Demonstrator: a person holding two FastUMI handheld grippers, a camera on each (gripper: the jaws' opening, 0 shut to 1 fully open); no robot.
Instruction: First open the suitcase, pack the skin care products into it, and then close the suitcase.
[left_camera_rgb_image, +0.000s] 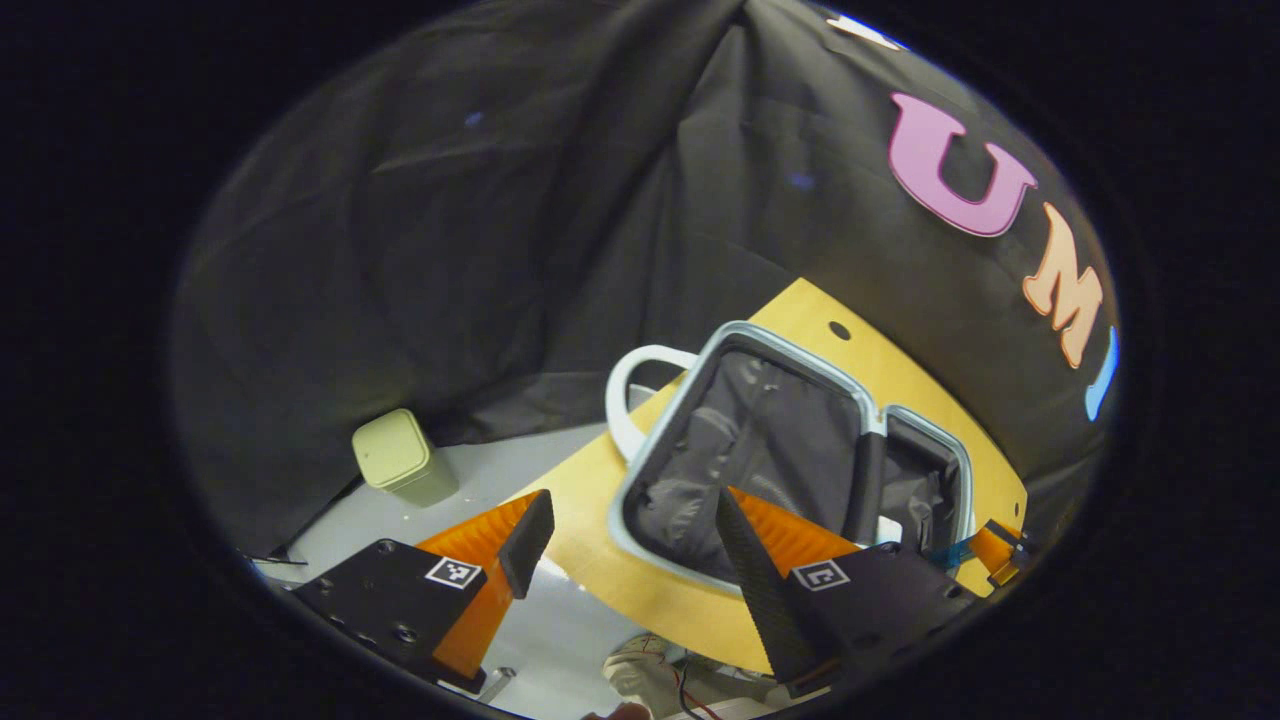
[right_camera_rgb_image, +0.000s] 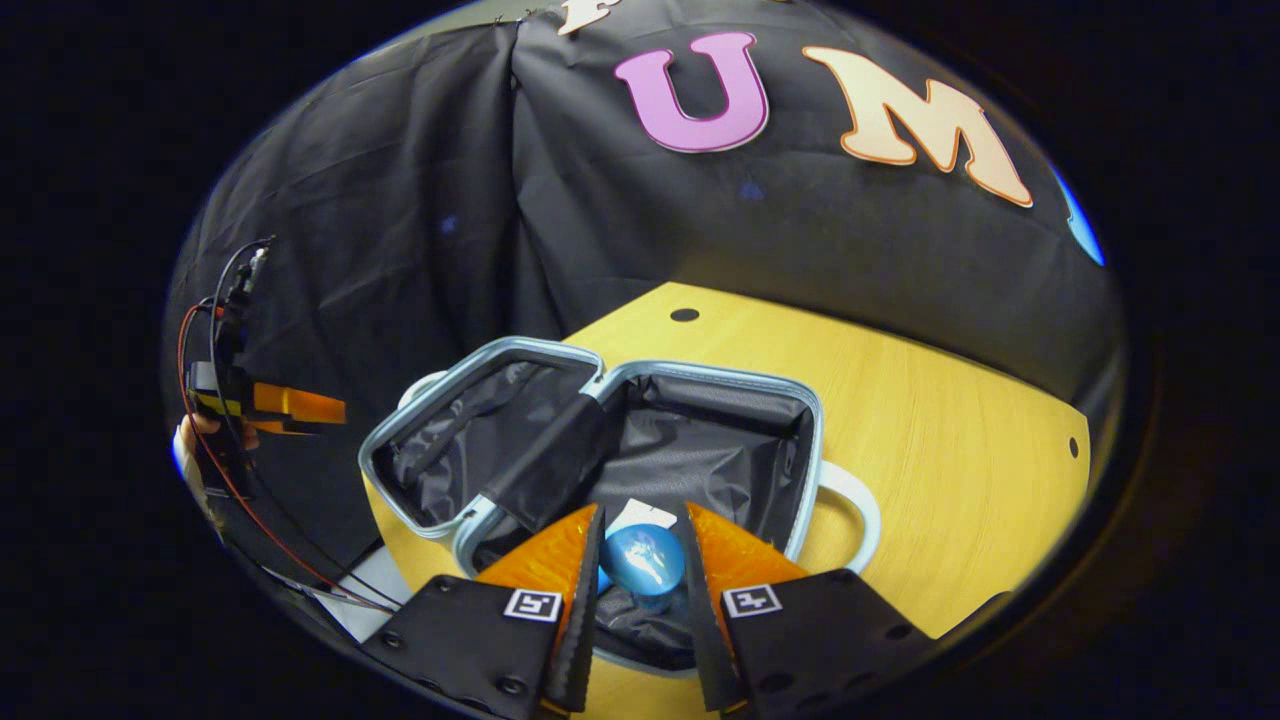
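Packing step: suitcase (right_camera_rgb_image: 610, 440) lies open on wooden table (right_camera_rgb_image: 930, 420). Right gripper (right_camera_rgb_image: 640, 570) over its compartment, fingers close either side of blue round-capped bottle (right_camera_rgb_image: 643, 558); actual contact unclear. Next: lower, let go inside.

Left gripper (left_camera_rgb_image: 625, 535) wide open, empty. Left gripper view adds pale green box (left_camera_rgb_image: 400, 457) on grey surface, still to pack.

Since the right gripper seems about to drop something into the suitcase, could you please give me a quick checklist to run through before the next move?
1. Suitcase open, both halves flat on the table: ok.
2. Right gripper holds the blue bottle: ok, a finger on each side.
3. Bottle above the near half's lining: ok.
4. Left gripper open and holding nothing: ok.
5. Left gripper out of the drop path: ok, off to the side.
6. Cream box packed: not ok, it sits on the table beyond the suitcase.
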